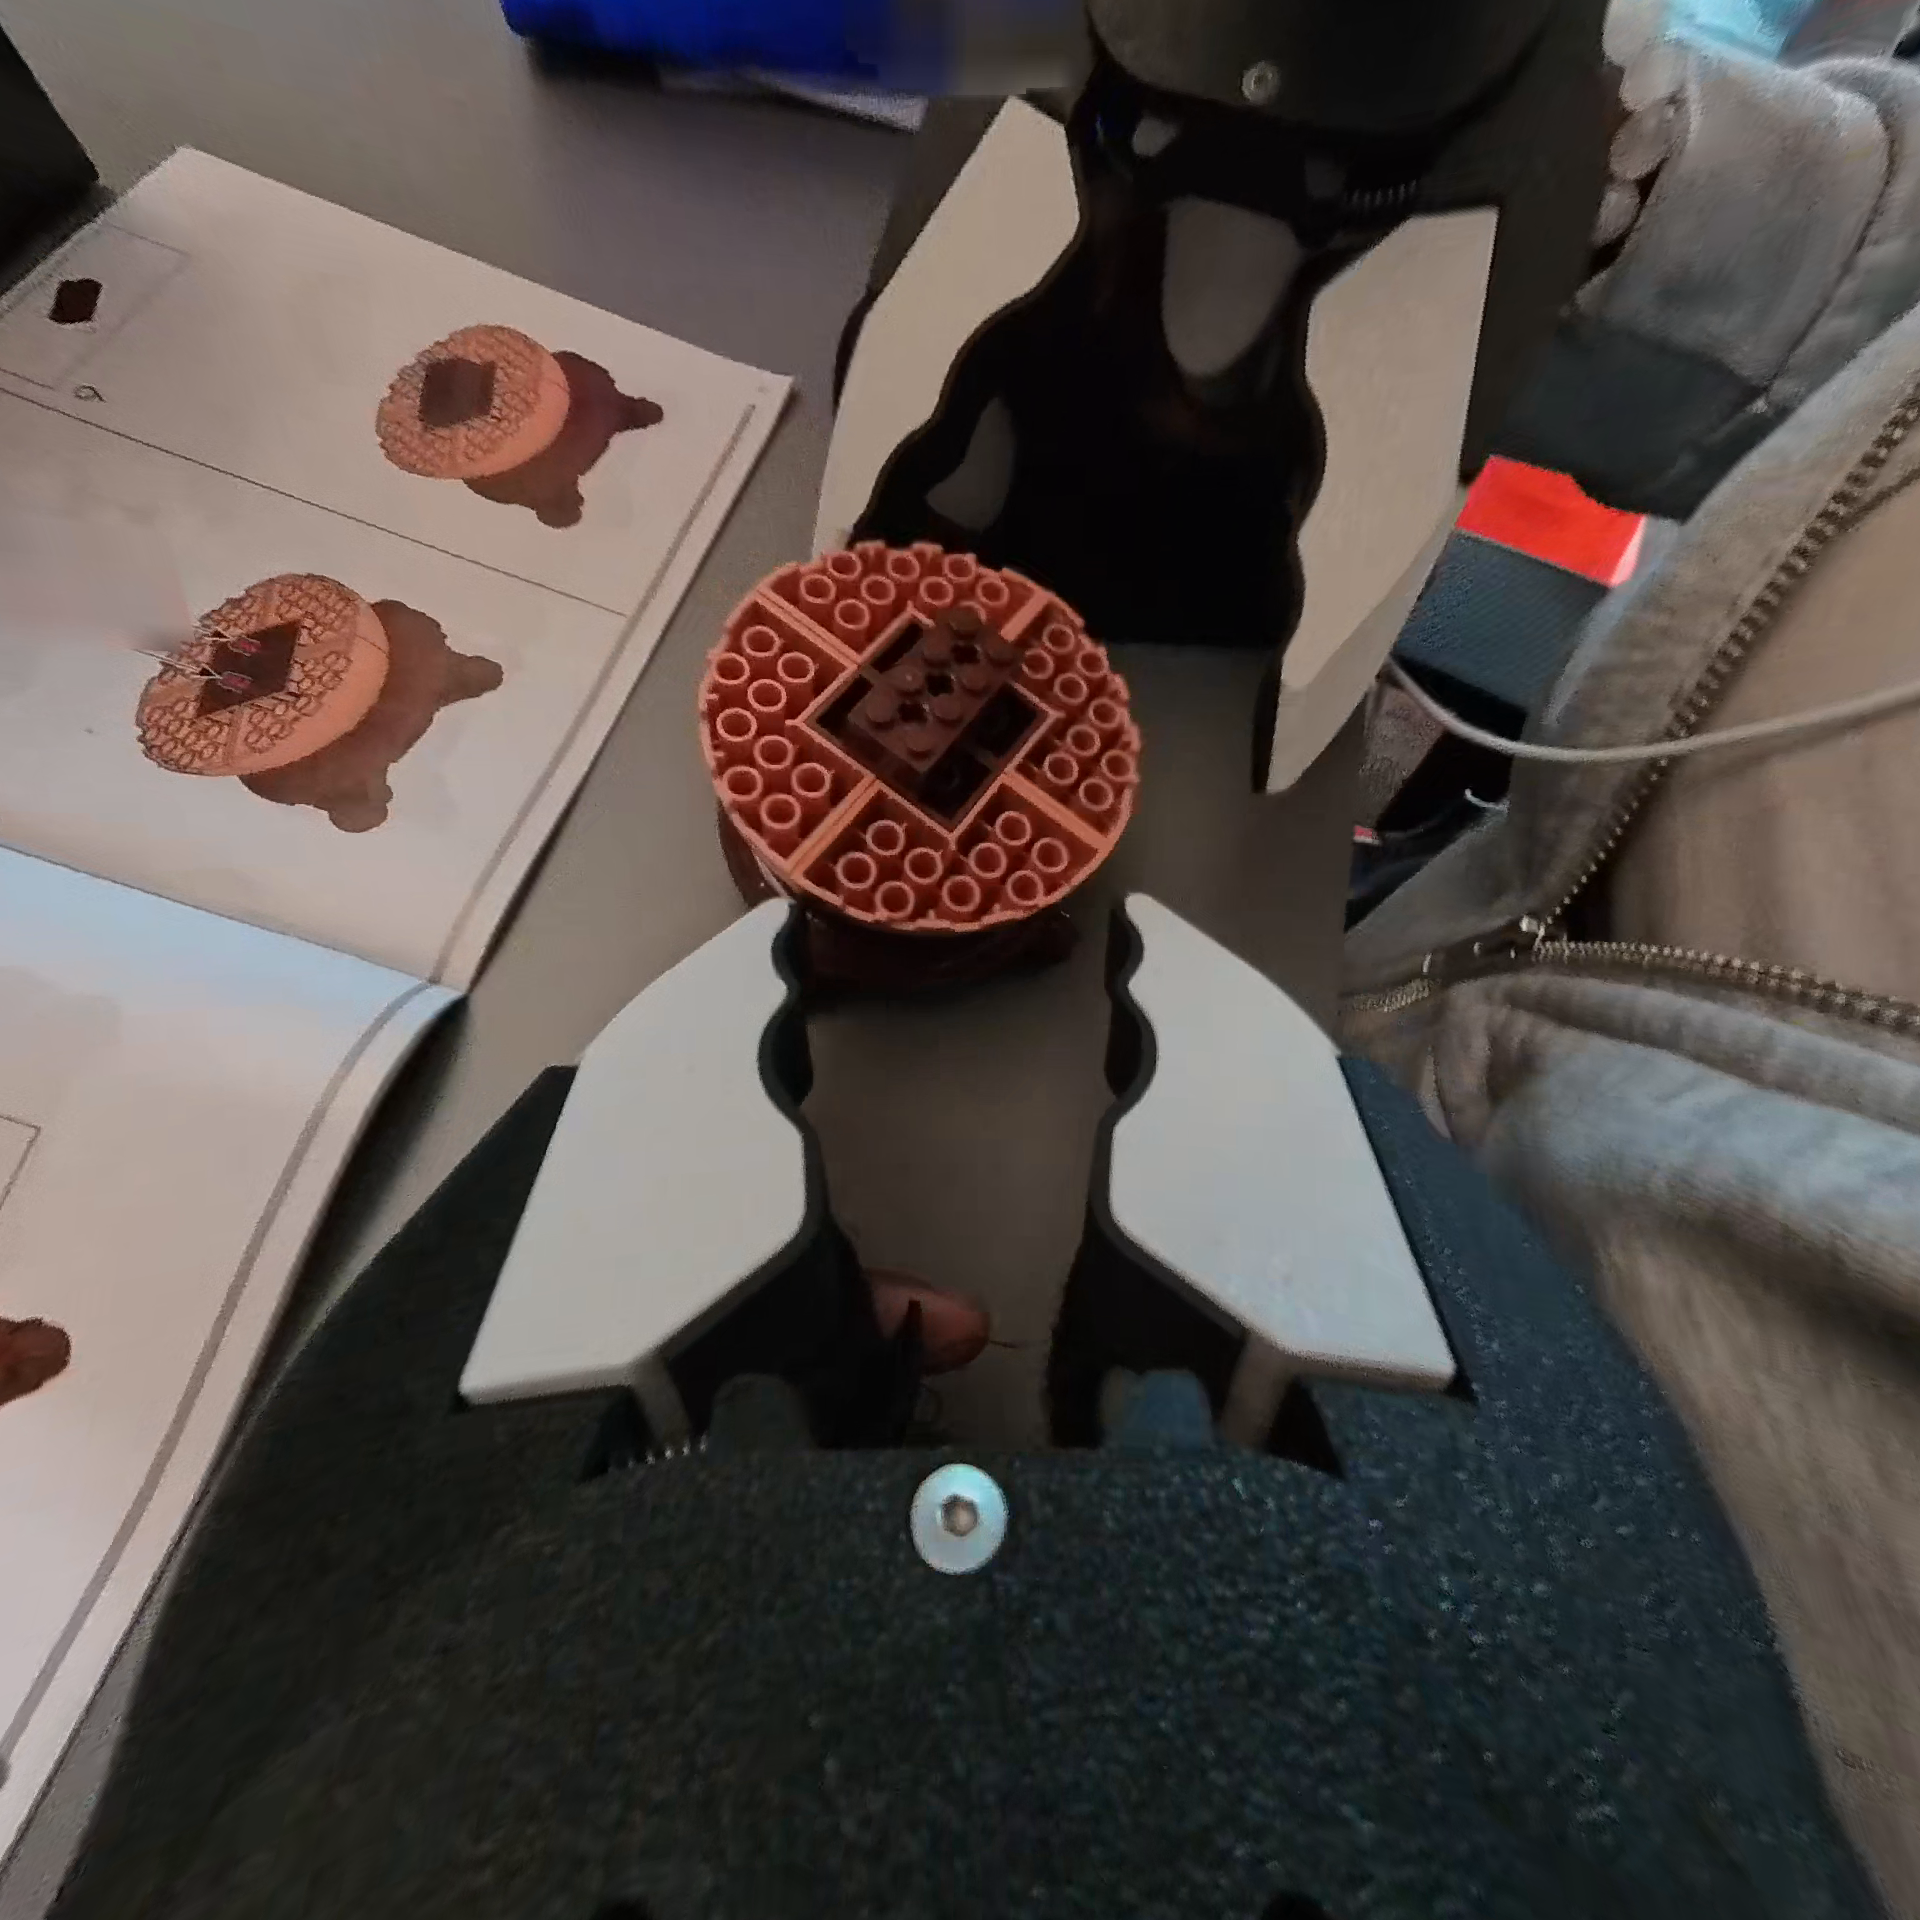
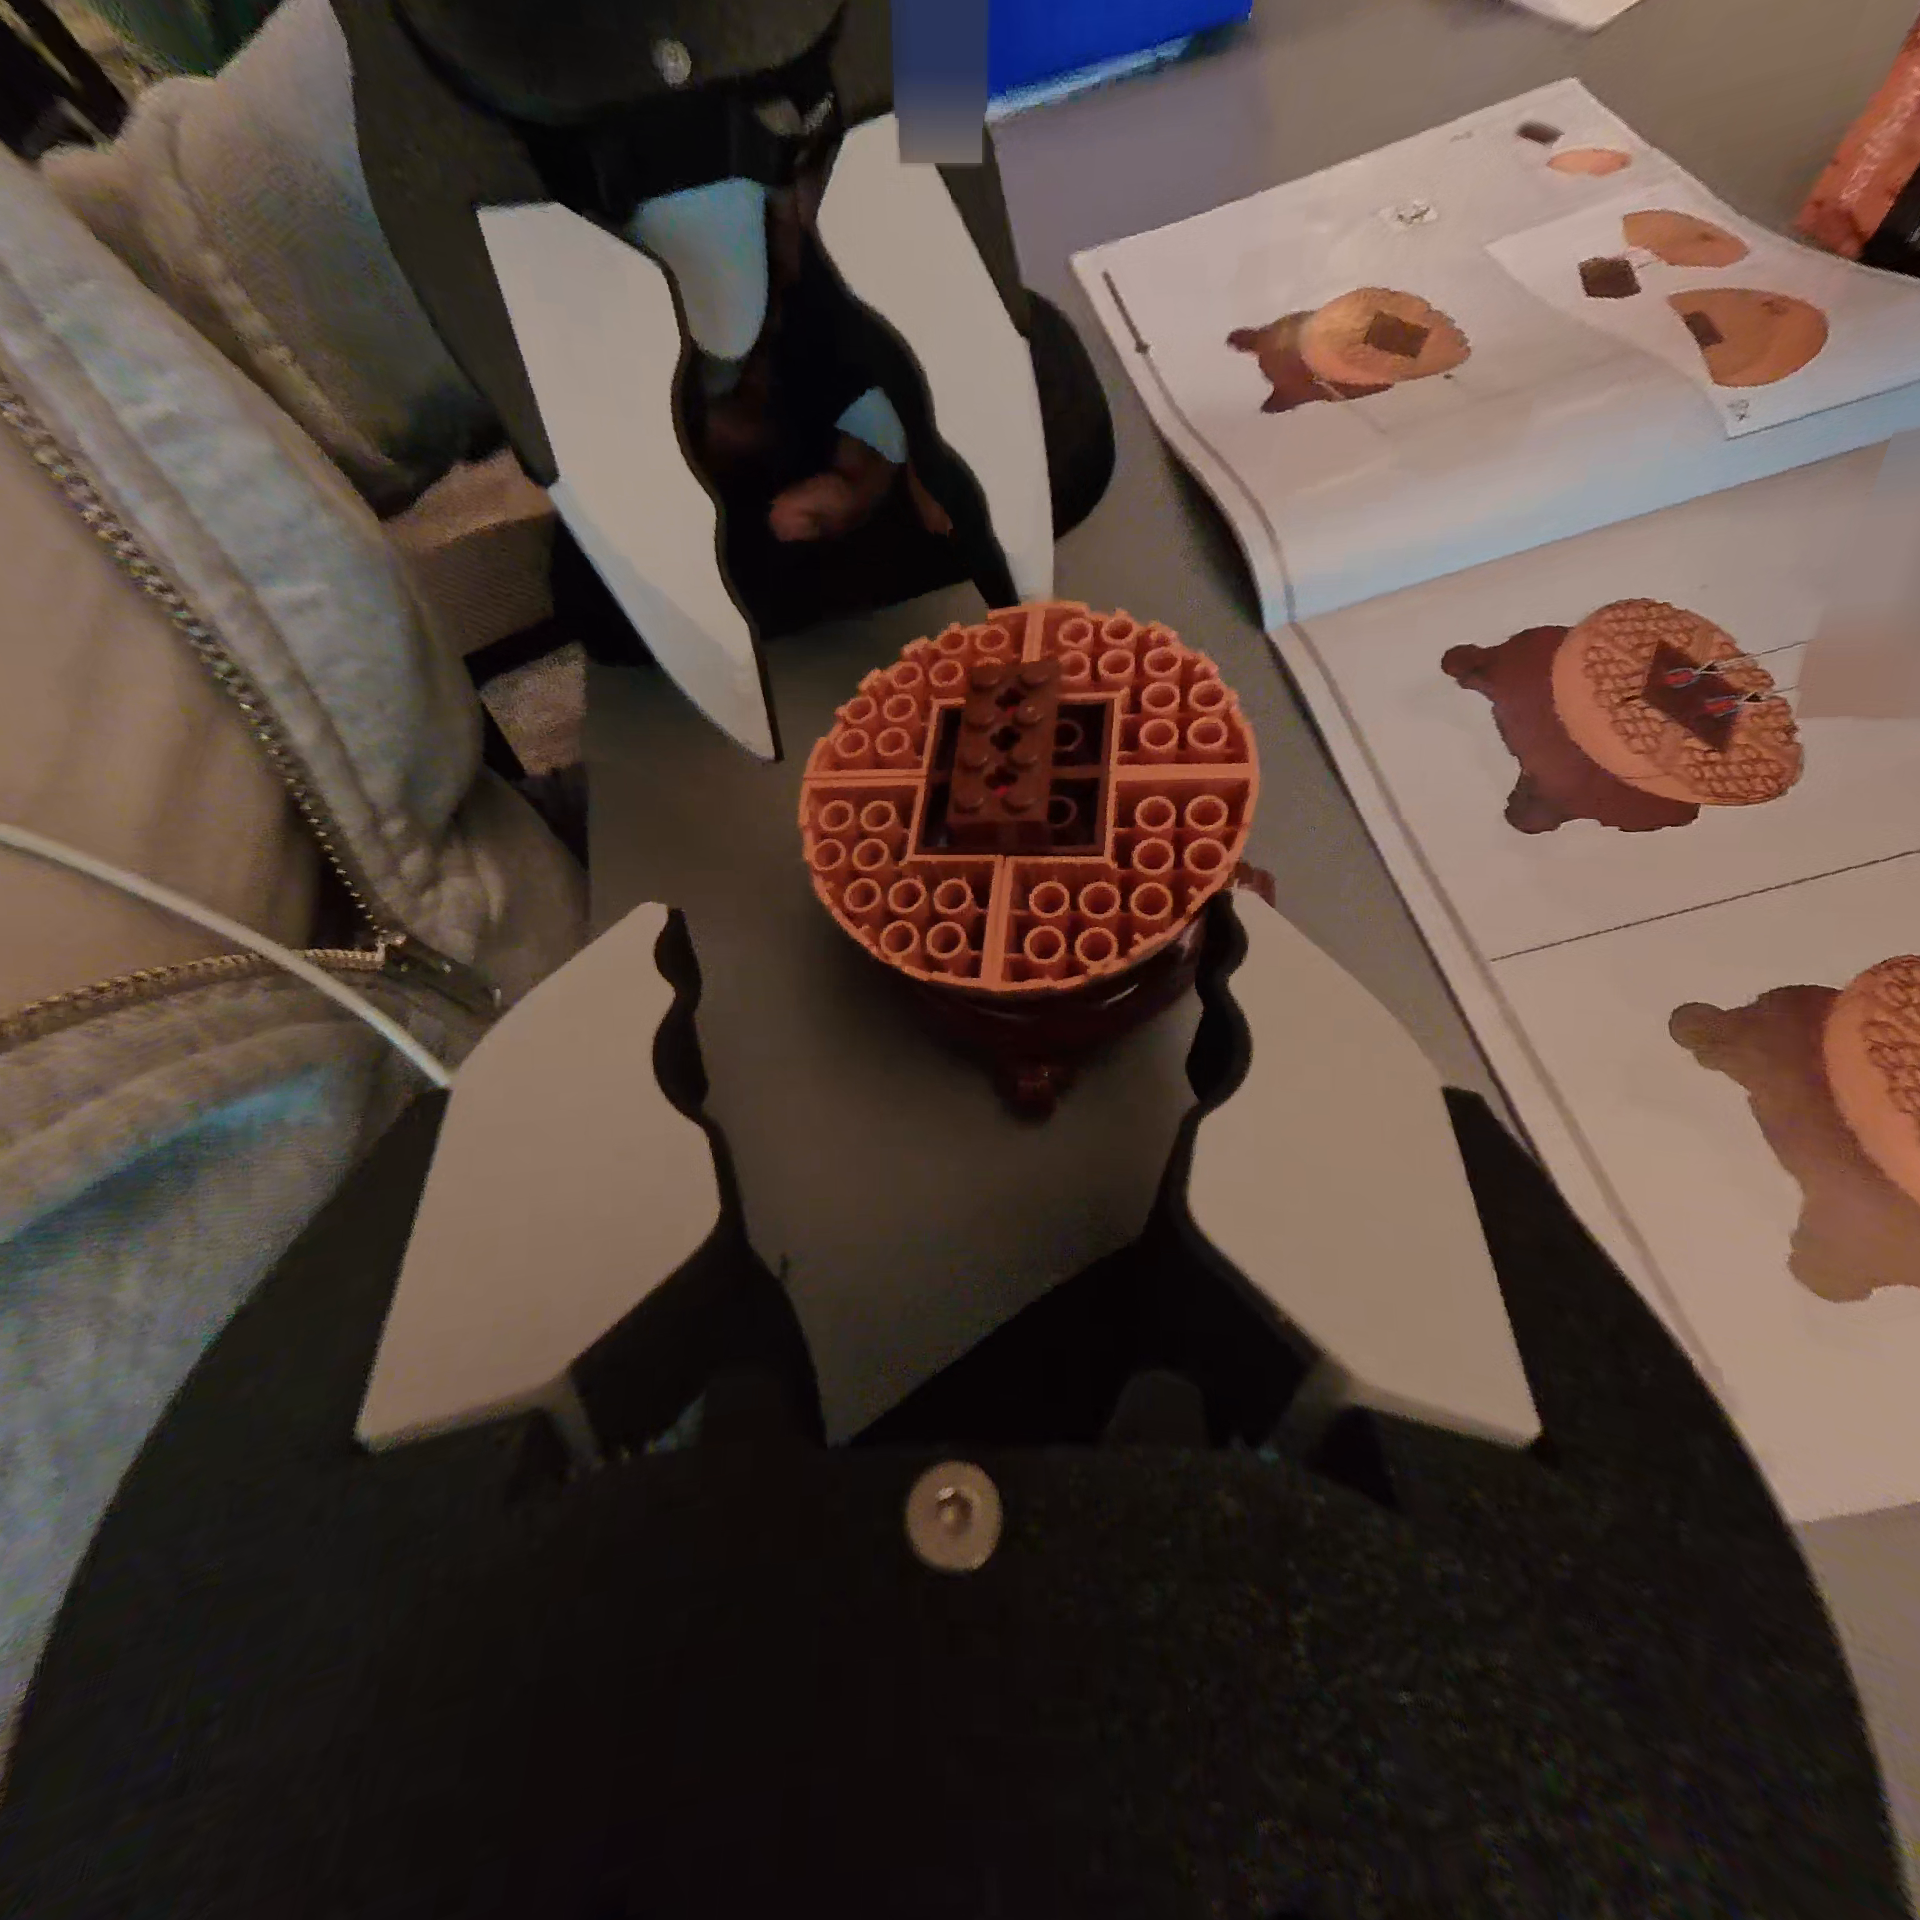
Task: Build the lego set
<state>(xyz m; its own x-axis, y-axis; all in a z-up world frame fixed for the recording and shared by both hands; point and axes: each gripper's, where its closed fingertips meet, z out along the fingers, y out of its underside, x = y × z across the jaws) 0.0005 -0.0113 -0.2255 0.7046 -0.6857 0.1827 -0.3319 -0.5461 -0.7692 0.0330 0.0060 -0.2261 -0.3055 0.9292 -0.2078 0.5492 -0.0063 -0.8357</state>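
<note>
A round brick model point(image 1: 920, 743), tan studded disc over a dark brown base, stands upright on the grey desk point(image 1: 644, 135), a small dark brown brick point(image 1: 940, 681) seated in its square central well. The left claw point(image 1: 951, 940) sits low at the dark base, fingers parted and just beside it; no pressing contact shows. The right claw point(image 2: 945, 961) faces it from the opposite side, spread wider, one fingertip near the base. An open instruction booklet point(image 1: 343, 499) lies alongside, likely for reference

Round brick model point(image 1: 920, 748) on table point(image 1: 1174, 831), between both grippers; open instruction booklet point(image 1: 312, 499) beside it.
</note>
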